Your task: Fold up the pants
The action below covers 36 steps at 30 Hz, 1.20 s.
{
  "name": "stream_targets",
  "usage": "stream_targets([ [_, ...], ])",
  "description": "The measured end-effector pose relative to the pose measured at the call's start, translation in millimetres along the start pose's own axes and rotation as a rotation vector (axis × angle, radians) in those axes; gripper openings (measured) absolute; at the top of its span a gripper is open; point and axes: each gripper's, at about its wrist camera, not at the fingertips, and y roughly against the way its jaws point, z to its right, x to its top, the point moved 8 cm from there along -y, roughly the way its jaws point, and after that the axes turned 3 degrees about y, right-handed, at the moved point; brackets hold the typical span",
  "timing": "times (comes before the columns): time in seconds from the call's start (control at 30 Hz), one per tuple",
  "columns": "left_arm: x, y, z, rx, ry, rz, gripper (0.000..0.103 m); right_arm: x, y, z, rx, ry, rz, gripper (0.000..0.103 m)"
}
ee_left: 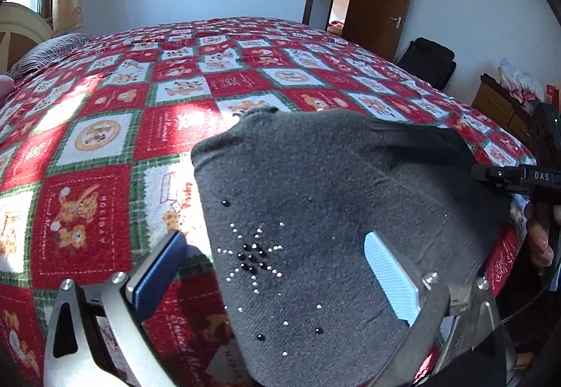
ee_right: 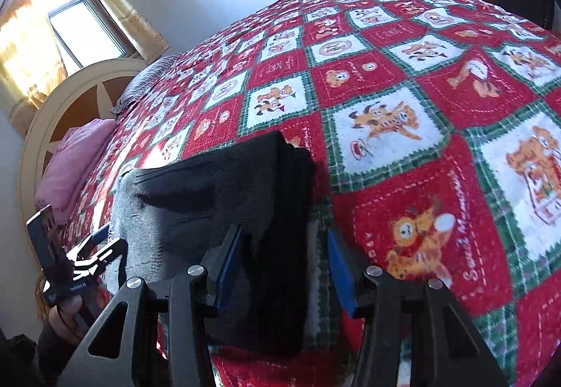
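My left claw [ee_left: 277, 267] stands wide open, the grey pants [ee_left: 315, 211] lying folded on the quilt [ee_left: 105, 141] between and beyond its fingers; no pad presses them. Only this view shows the rhinestone star [ee_left: 252, 257] on the cloth, just ahead of my left finger [ee_left: 161, 267].

My right claw [ee_right: 284, 267] is also open. Its view shows the pants' dark end [ee_right: 266, 211] between its fingers, untouched by the pads, and my left hand [ee_right: 66, 317] far to its left.

Bed [ee_left: 175, 78] under red-and-white checked blanket [ee_right: 403, 99], folded grey pants [ee_left: 315, 211] flat on it, pillows at headboard.
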Motion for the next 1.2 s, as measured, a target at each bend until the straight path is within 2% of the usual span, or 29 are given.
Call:
stream_targets([
  [0.37,-0.5,-3.6,-0.4,-0.006,-0.005,0.019,0.103,2.2,-12.2,1.4,0.013,-0.003,0.012,0.049],
  [0.47,0.1,-3.7,-0.3,-0.009,-0.002,0.017,0.103,0.8,-12.8,-5.2,0.052,0.012,0.020,0.041],
  [0.63,1.5,-5.3,-0.8,-0.034,-0.003,0.027,0.103,1.5,-15.3,-2.1,0.070,-0.012,0.016,0.039],
  [0.77,1.0,-0.7,-1.8,-0.061,0.000,0.035,0.102,0.9,-11.0,-7.9,0.075,0.004,0.027,0.031],
  [1.0,1.8,7.5,-7.6,-0.110,0.029,0.065,0.085,-1.3,-4.4,-10.6,0.083,0.005,0.035,0.029],
  [1.03,2.9,7.8,-9.3,-0.121,0.041,0.067,0.078,-1.3,-4.1,-11.2,0.081,0.008,0.036,0.029],
  [1.07,4.0,8.9,-10.3,-0.141,0.054,0.070,0.066,-1.1,-3.3,-12.0,0.080,0.012,0.037,0.029],
  [1.2,5.5,8.8,-11.2,-0.185,0.092,0.067,0.054,-2.1,1.3,-17.8,0.079,0.032,0.046,0.028],
])
